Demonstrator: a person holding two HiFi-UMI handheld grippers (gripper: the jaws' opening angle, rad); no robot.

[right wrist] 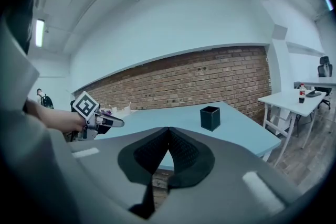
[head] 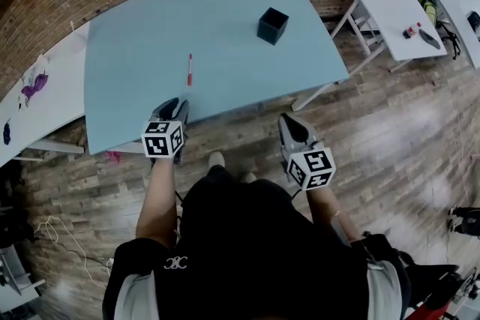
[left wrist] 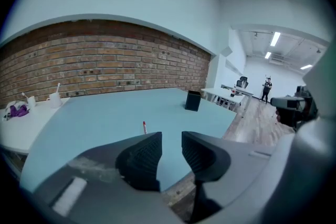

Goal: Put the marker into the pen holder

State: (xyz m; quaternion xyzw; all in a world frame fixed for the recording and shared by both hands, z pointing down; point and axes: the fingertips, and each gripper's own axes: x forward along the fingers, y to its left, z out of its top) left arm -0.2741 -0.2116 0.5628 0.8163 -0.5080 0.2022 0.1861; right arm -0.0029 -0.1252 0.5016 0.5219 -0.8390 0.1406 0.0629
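Marker pickup is the step we judge to be in hand. The red-and-white marker (head: 190, 70) lies flat on the blue table (head: 225, 11), untouched, a little beyond our left gripper (head: 171, 107) and well apart from the black pen holder (head: 272, 25), which stands upright toward the far right of the tabletop.

Our left gripper sits at the table's near edge with its jaws apart and nothing between them. Our right gripper (head: 289, 124) hangs off the edge over the wooden floor, jaws together and empty.

To do this well, we should bring the left gripper forward and down so the jaws straddle the barrel across its length, near the middle. We close only once both pads flank it. Then we lift, tip the marker upright and lower it into the holder's open top.
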